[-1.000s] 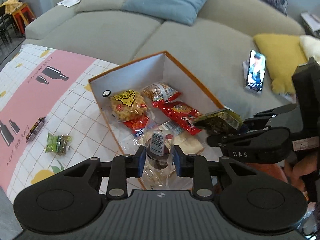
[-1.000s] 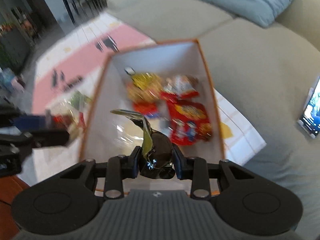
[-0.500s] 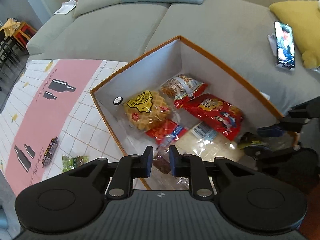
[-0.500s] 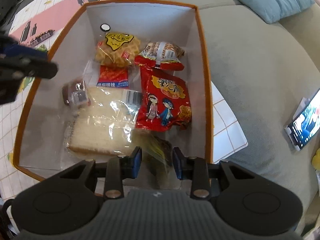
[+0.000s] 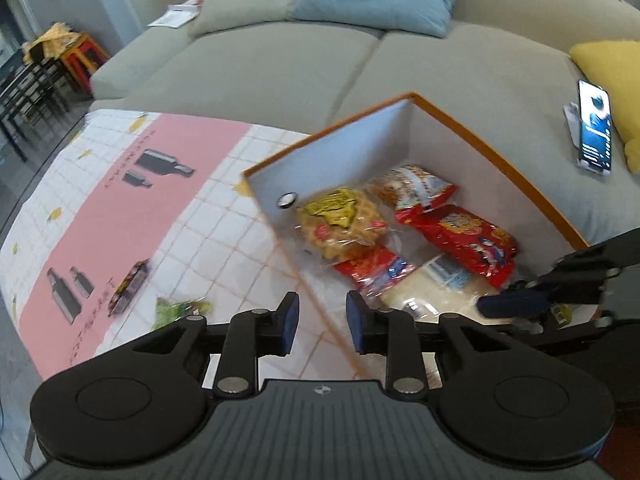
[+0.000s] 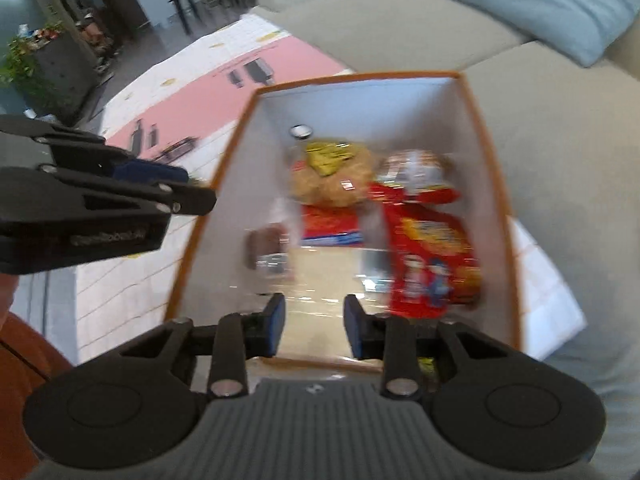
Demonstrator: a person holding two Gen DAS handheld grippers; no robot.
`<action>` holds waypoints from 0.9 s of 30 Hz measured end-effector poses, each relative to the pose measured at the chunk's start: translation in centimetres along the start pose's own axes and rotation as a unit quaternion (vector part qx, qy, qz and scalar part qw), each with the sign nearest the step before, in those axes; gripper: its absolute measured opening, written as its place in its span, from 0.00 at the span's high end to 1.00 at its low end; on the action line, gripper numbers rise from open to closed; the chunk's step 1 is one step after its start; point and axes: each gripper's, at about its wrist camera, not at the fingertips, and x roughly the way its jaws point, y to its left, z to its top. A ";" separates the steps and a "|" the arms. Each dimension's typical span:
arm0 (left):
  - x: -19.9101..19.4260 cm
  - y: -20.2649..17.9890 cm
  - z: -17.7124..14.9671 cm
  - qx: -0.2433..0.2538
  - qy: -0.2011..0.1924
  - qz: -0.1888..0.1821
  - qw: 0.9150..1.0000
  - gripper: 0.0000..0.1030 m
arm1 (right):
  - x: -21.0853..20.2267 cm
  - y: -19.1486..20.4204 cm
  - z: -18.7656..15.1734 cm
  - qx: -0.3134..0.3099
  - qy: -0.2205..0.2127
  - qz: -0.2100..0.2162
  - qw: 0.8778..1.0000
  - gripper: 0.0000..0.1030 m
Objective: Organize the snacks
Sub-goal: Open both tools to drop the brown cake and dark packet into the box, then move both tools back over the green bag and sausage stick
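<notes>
Both your left gripper [image 5: 322, 322] and right gripper [image 6: 314, 326] hover spread and empty above the orange-rimmed box [image 5: 496, 156], apparently freed for table strays like the green packet [image 5: 180, 310].

- The pink band of the cloth on the desk [image 5: 120, 216] carries two lines of dark capital lettering running along it, beside printed bottle silhouettes; too small and blurred to read.
- The yellow label [image 5: 334, 208] on the waffle packet [image 5: 340, 226] in the box [image 5: 496, 156] bears dark characters; illegible.
- The red snack bag [image 5: 468, 240] shows a yellow title patch and cartoon figures; its wording cannot be made out.
- The phone [image 5: 595, 130] on the sofa shows a picture with unreadable text.
- Raised lettering on the side of the left tongs [image 6: 106, 236], seen from the right wrist, is smeared.
</notes>
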 end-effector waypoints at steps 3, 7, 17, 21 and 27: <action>-0.7 1.5 -1.1 -0.017 -0.001 0.008 1.000 0.65 | 2.1 1.2 0.6 -0.006 0.021 0.006 1.000 0.83; -1.2 3.5 -2.6 -0.046 -0.001 0.013 0.999 0.64 | 4.8 2.0 1.7 -0.007 0.038 -0.008 0.999 0.88; -1.7 7.3 -5.2 -0.098 0.007 0.024 0.995 0.63 | 6.6 2.7 3.8 -0.002 0.014 -0.025 1.000 0.88; -2.5 7.8 -5.8 -0.105 0.000 0.021 0.994 0.63 | 6.6 2.8 4.3 0.003 0.003 -0.035 0.999 0.88; -4.0 8.6 -6.7 -0.120 -0.011 0.017 0.993 0.63 | 5.4 3.2 4.7 0.007 -0.023 -0.045 0.999 0.88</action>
